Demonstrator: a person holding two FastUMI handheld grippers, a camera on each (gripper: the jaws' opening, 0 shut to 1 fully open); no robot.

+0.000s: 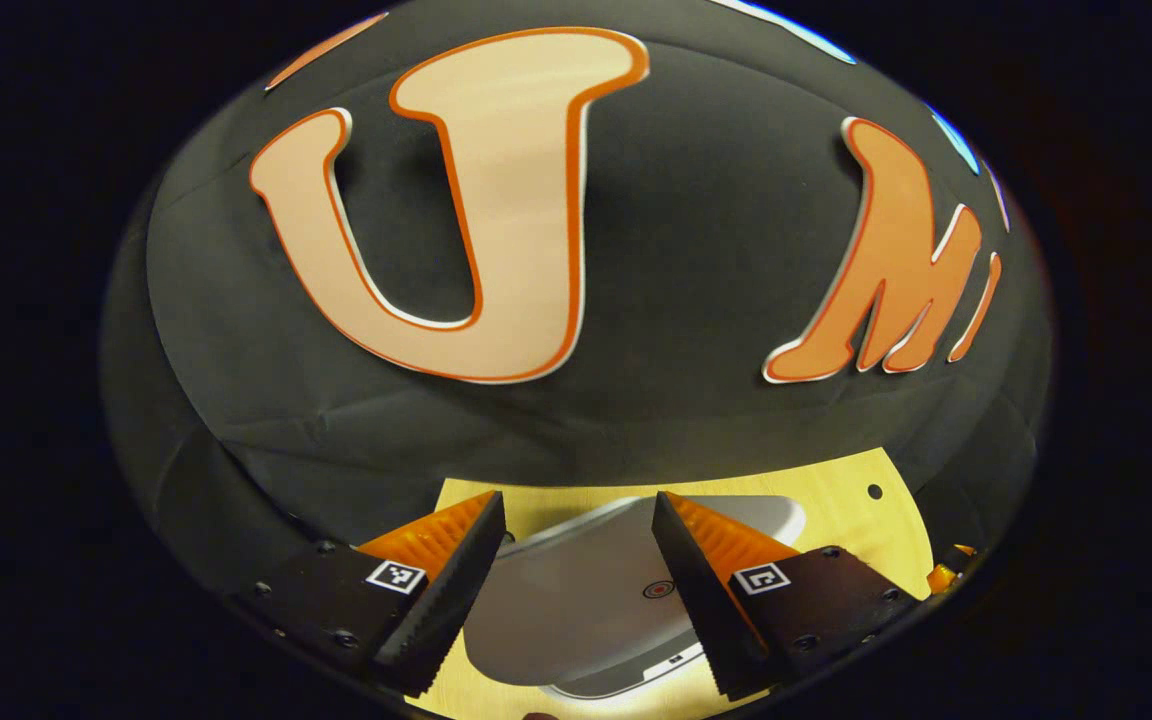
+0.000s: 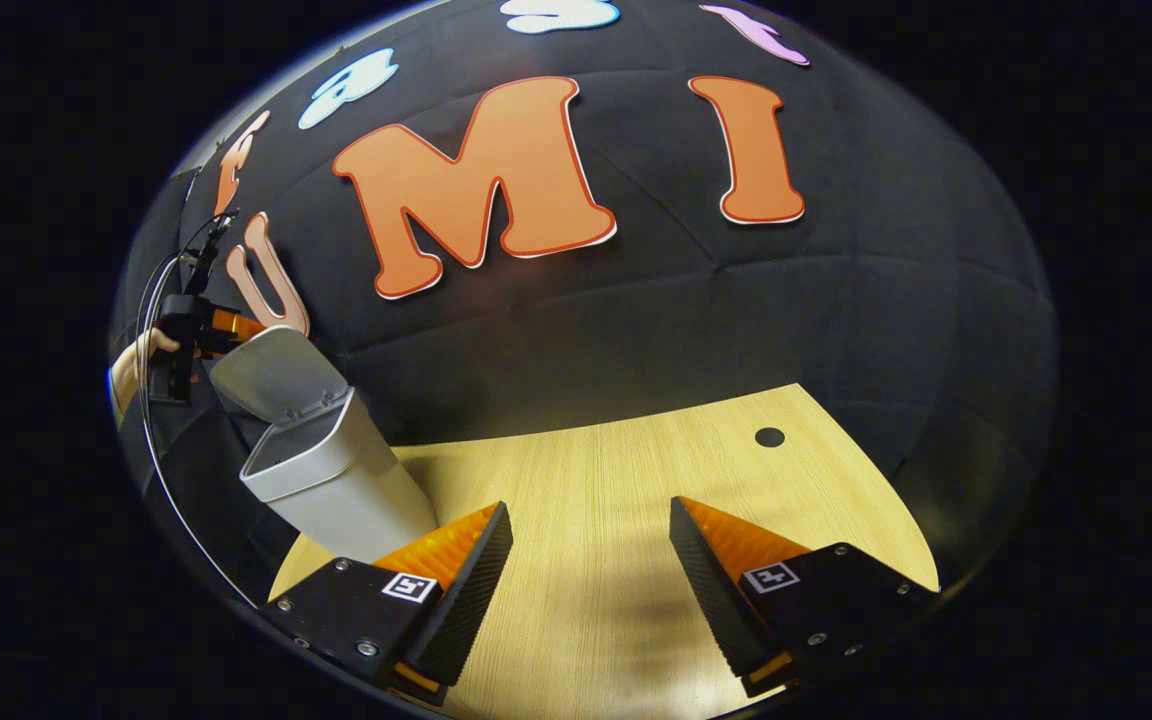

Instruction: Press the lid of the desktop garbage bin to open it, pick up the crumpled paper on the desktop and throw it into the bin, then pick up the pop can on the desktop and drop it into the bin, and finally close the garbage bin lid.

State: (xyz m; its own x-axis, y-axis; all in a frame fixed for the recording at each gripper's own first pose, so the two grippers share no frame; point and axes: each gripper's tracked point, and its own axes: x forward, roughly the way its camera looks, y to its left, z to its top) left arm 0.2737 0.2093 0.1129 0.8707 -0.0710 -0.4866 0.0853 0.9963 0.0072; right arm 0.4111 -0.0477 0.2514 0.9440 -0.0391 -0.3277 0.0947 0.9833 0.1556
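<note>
Desktop (image 2: 636, 480) spans the lower half of the right gripper view. Garbage bin (image 2: 331, 490) sits lower left there, lid (image 2: 271, 375) tilted up. Left gripper (image 1: 576, 590) hangs spread over the lid at bottom centre. Right gripper (image 2: 591, 580) spread, holding nothing. Risk: a careless push tips the bin or slams the lid.

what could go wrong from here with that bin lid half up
1. The lid stands raised and tilted over the bin, and the left gripper is open just above it; a push off-centre might tip the bin rather than shut it.
2. The bin sits near the table edge, so a hard press could slide it off.
3. The right gripper is open and holds nothing.
</note>
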